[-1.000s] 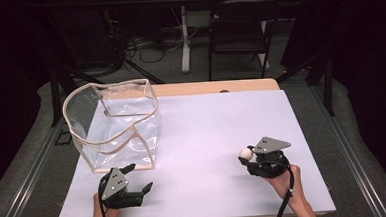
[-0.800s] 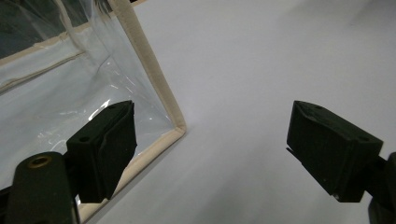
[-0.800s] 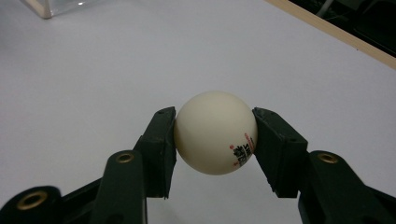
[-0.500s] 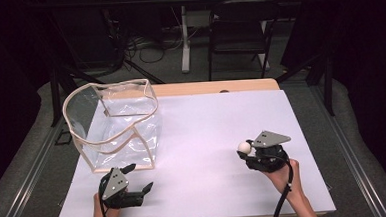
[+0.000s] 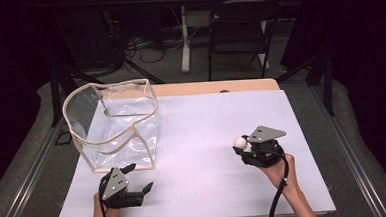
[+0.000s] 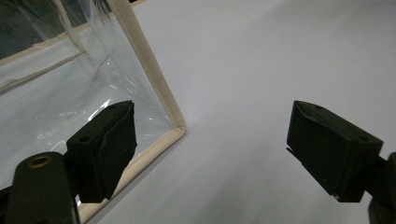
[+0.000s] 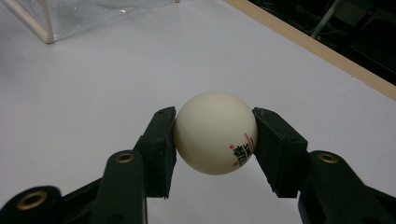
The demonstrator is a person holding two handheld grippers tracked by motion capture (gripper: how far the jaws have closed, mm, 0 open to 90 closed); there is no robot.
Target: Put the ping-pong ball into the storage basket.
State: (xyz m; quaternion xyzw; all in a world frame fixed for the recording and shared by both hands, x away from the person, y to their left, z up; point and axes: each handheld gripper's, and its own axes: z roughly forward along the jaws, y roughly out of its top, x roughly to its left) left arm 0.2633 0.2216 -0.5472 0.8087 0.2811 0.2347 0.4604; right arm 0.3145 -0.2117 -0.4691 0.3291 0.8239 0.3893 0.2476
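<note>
Ball: I have the small white table-tennis ball with red and black print (image 7: 215, 132) pinched between the jaws of my right gripper (image 5: 245, 147), toward the right side of the bench (image 5: 207, 133) and nearer its front edge than its back.
Right jaws: closed on the ball at its widest part, one pad on each side; the ball looks lifted just clear of the white surface, though I can't be sure it isn't brushing it.
Left gripper (image 5: 140, 178): resting near the front left corner of the bench, jaws wide apart with nothing between them.
Container: the clear soft plastic box with cream fabric edging (image 5: 112, 123) stands open-topped at the left side of the bench, its front corner just beside my left jaws.
Step in hand: as I read it, carrying the ball across to the box.
How to do it well: I'd keep the squeeze steady, since a smooth, light ball can pop out; raise it above the cream rim before crossing, and let go low inside so it doesn't bounce back out.
Left hand's use: the walls sag, so I'd be ready to steady the near corner.
</note>
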